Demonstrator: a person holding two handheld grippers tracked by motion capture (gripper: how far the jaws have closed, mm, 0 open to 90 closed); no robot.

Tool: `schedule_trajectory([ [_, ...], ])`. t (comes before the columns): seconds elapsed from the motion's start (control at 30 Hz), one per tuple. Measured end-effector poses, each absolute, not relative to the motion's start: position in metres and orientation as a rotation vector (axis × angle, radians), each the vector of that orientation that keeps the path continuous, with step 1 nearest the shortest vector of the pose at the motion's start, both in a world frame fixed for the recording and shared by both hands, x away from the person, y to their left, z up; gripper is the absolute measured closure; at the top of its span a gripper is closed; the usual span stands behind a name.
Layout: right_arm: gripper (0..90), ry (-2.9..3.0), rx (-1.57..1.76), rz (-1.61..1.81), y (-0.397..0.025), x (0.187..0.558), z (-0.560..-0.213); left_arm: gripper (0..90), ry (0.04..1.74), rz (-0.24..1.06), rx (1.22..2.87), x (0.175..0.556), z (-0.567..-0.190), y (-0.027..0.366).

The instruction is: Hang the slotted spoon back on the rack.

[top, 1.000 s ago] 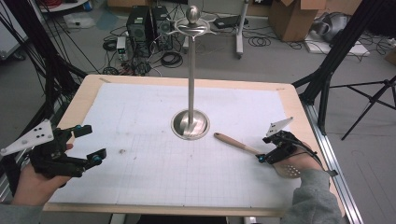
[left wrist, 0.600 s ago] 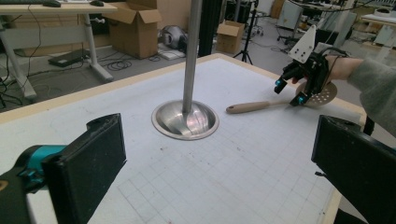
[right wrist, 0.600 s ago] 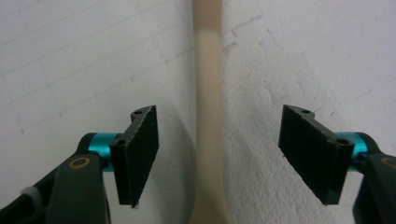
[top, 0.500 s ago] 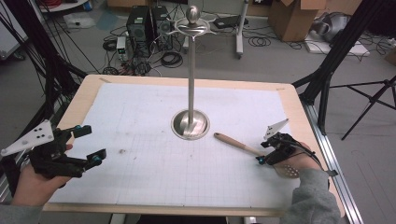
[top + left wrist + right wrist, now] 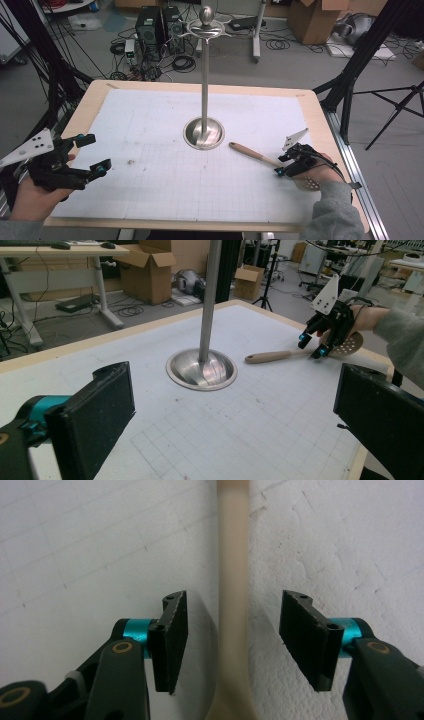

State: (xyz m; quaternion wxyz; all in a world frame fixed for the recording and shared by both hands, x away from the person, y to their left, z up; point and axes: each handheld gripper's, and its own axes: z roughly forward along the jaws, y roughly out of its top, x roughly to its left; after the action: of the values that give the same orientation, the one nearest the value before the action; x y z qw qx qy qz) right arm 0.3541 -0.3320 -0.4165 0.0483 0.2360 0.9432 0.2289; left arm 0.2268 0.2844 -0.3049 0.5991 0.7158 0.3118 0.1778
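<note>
A slotted spoon with a pale wooden handle [image 5: 250, 151] lies on the white gridded mat, right of the metal stand. Its metal head [image 5: 351, 344] sits under the person's right hand. My right gripper [image 5: 284, 165] is open low over the handle [image 5: 233, 570], one jaw on each side, neither touching it. The same gripper [image 5: 314, 343] shows far off in the left gripper view. My left gripper [image 5: 94, 153] is open and holds nothing, at the mat's left front; its wide-apart jaws frame the stand's base [image 5: 201, 369].
A tall metal pole on a round dished base [image 5: 203, 133] stands mid-table, topped by a ball and hooks [image 5: 206, 22]. The wooden table edge [image 5: 320, 125] runs close to the right hand. Tripod legs, cables and boxes lie on the floor beyond.
My right gripper has moved slightly nearer and lower onto the spoon's handle. The left gripper, spoon and stand have stayed put.
</note>
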Motion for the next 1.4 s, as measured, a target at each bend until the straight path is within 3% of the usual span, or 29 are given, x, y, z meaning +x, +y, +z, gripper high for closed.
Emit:
schedule_trajectory([
  [0.5,65.7,2.879,0.713,0.692,-0.332,0.352,-0.417,3.3,0.729,0.416,1.658,0.227,-0.305,0.287],
  [0.67,76.3,2.873,0.727,0.696,-0.331,0.352,-0.416,3.3,0.731,0.415,1.655,0.227,-0.306,0.286],
  [1.4,77.9,2.830,0.793,0.699,-0.325,0.347,-0.412,3.3,0.728,0.419,1.658,0.227,-0.304,0.287],
])
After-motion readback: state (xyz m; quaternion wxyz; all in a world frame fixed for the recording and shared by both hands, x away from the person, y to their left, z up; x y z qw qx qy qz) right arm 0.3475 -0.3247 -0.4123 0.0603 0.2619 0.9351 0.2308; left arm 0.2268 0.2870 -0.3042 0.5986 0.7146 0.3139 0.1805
